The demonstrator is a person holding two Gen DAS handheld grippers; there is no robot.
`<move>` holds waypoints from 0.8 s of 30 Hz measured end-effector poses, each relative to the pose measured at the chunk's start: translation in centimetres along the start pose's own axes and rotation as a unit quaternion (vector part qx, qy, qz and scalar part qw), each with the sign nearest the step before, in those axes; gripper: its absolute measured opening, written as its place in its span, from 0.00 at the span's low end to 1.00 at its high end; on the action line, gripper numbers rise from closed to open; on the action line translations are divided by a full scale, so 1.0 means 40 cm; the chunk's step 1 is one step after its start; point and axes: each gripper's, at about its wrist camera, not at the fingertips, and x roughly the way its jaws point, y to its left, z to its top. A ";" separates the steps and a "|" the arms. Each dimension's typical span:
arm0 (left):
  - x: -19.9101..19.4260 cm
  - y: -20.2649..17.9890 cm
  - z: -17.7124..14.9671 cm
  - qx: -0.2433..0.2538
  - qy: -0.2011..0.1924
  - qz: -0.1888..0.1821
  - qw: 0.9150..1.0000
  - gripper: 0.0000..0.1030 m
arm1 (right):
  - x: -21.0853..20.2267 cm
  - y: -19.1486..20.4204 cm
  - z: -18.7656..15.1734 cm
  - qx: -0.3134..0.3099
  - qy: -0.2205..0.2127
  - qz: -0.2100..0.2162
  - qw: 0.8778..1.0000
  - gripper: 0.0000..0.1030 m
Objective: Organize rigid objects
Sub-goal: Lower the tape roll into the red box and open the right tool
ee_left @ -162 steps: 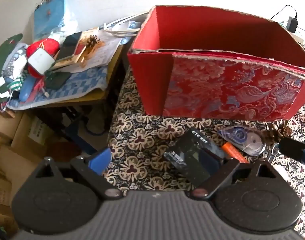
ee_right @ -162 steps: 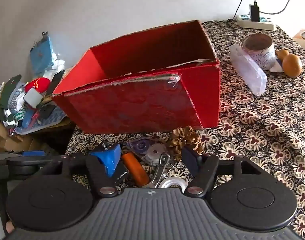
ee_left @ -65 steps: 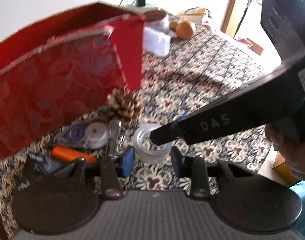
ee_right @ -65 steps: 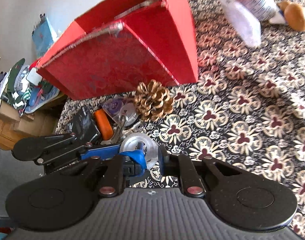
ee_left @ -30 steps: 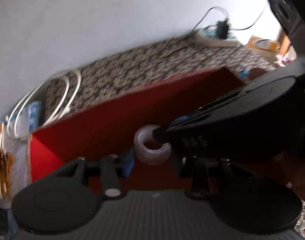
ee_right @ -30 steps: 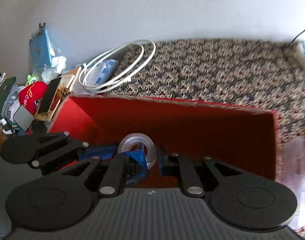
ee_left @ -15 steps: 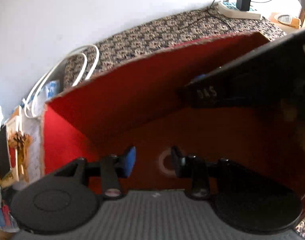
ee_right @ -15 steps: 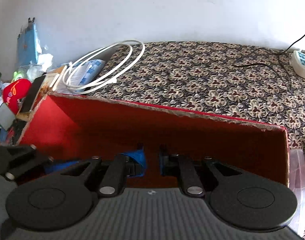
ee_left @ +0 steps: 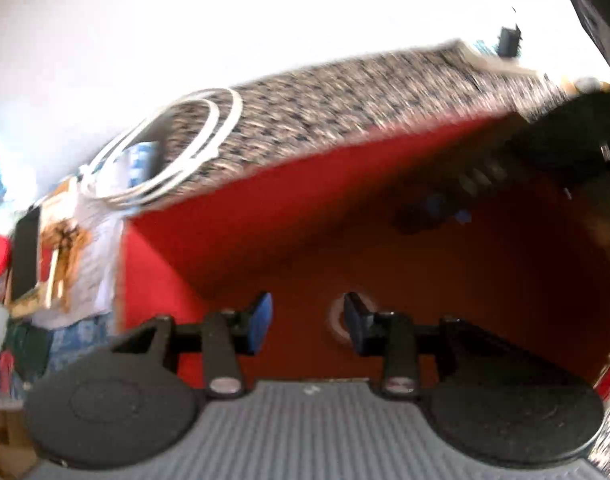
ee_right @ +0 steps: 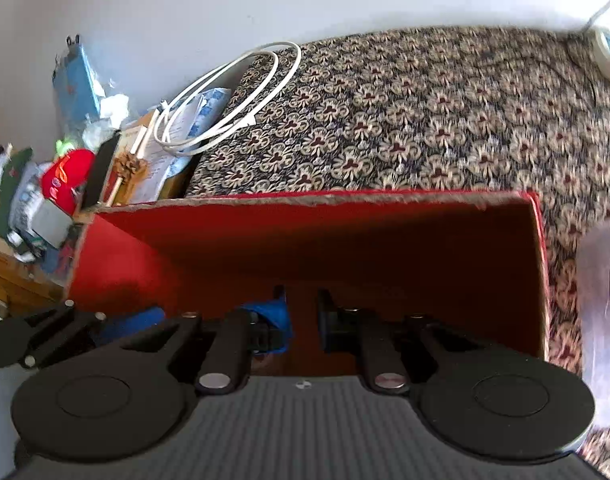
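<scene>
An open red box point(ee_left: 289, 216) fills the left wrist view and shows in the right wrist view point(ee_right: 305, 236). A clear tape roll point(ee_left: 339, 316) lies flat on the box floor, partly hidden behind one finger. My left gripper point(ee_left: 307, 320) is open and empty above the box floor, close over the roll. My right gripper point(ee_right: 303, 316) is open and empty over the box interior. It also shows, blurred, at the upper right of the left wrist view point(ee_left: 445, 212). The left gripper's tips show at the left of the right wrist view point(ee_right: 45, 336).
A floral tablecloth point(ee_right: 445, 120) covers the table behind the box. A coiled white cable point(ee_right: 229, 100) lies at its far left corner. A cluttered side table point(ee_right: 45, 192) stands left of the box. A clear plastic container point(ee_right: 601, 300) sits right of the box.
The tape roll left both grippers and dropped onto the box floor. Both grippers opened. They are lifting slightly above the box, and the left wrist view is blurred by motion.
</scene>
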 end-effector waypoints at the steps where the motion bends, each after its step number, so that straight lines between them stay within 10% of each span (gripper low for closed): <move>1: -0.021 0.016 0.001 -0.013 -0.010 0.008 1.000 0.37 | -0.005 0.001 -0.002 0.005 0.006 0.006 1.000 0.00; 12: -0.156 0.104 -0.052 -0.109 -0.058 0.041 0.991 0.46 | 0.074 0.093 -0.044 0.026 0.129 0.084 0.988 0.00; 18: -0.198 0.118 -0.092 -0.123 -0.058 0.066 0.988 0.52 | 0.185 0.135 -0.052 0.049 0.189 0.055 0.979 0.03; 24: -0.228 0.117 -0.125 -0.131 -0.062 0.074 0.987 0.55 | 0.183 0.088 -0.032 0.119 0.109 -0.042 0.986 0.04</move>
